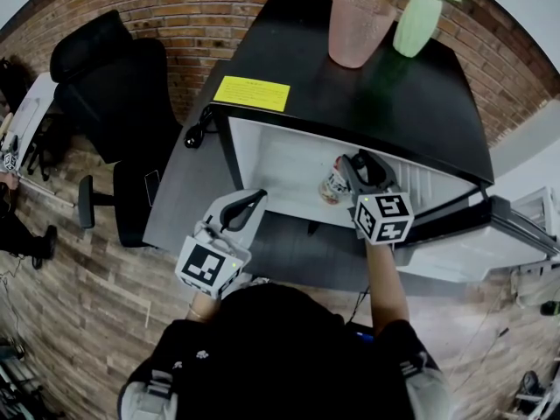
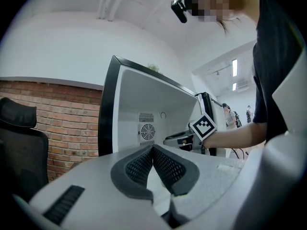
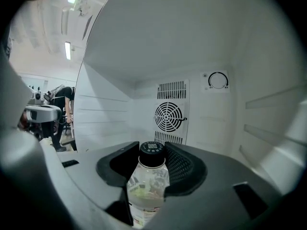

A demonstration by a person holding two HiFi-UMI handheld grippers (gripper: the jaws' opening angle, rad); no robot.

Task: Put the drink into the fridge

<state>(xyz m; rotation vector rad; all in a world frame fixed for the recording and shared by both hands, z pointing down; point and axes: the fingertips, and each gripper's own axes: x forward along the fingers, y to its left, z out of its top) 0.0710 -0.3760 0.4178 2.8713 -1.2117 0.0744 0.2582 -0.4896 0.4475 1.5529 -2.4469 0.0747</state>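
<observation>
Standing upright inside the fridge (image 3: 216, 123), the drink bottle (image 3: 146, 188) sits between the right gripper (image 3: 151, 147) jaws, which are apart at its sides, not clamped. Its base is cut off below and the label print is unreadable. In the head view the gripper hides much of the bottle. The left gripper (image 2: 153, 150) is closed, tips meeting, empty, outside the fridge front. The open door (image 1: 490, 234) runs off frame right. On top stand a pink cup (image 1: 357, 24) and a vase (image 1: 418, 23), its plant cropped.
</observation>
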